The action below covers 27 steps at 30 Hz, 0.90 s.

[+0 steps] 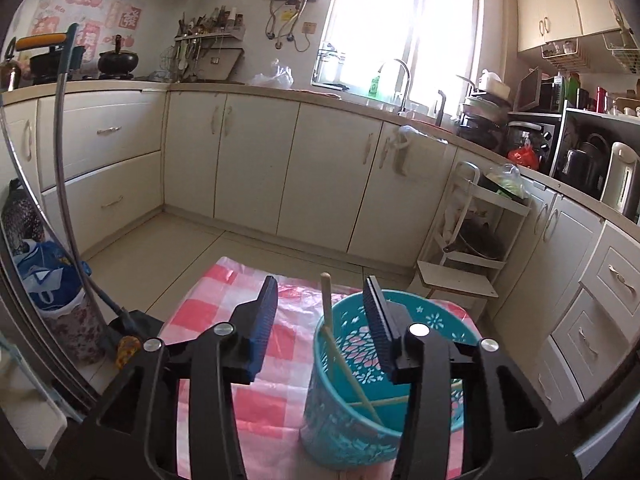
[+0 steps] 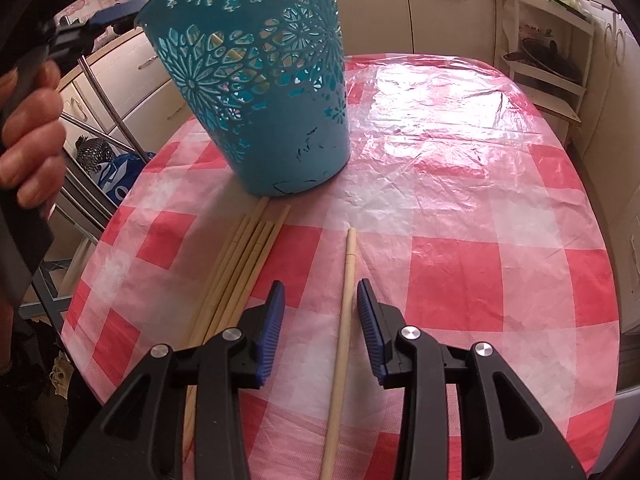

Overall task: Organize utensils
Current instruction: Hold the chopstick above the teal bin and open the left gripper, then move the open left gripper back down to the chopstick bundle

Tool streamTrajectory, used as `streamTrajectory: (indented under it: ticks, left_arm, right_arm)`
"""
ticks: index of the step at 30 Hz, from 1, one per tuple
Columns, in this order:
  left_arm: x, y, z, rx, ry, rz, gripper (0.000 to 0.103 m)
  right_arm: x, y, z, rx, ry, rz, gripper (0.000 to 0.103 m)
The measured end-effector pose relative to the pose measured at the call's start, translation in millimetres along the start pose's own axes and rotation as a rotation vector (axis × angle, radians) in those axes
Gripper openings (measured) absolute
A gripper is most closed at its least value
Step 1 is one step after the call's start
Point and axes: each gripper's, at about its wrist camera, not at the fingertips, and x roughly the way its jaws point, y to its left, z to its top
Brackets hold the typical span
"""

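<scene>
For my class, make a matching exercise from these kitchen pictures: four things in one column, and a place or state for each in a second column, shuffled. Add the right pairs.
Things
1. teal basket
2. single chopstick
3. chopstick bundle
4. checked tablecloth

Places or states
A. lies between the right gripper's open jaws
B. covers the table
C. stands upright, chopsticks inside
D. lies flat beside the basket's foot, outside the jaws

Pairs: 1-C, 2-A, 3-D, 4-B
</scene>
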Motion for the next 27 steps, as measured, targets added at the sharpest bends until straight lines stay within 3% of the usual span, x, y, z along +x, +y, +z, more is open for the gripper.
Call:
streamTrajectory:
  ticks: [12, 27]
  left_arm:
    - [-34, 37, -42, -0.031, 0.081, 0.054, 0.052]
    - [-30, 33, -86, 0.004, 0.239, 0.047, 0.056]
  right_arm:
    - [0, 0, 0, 0.000, 0.003, 0.000, 0.040]
    - [0, 2, 0, -0.002, 0.003, -0.001, 0.040]
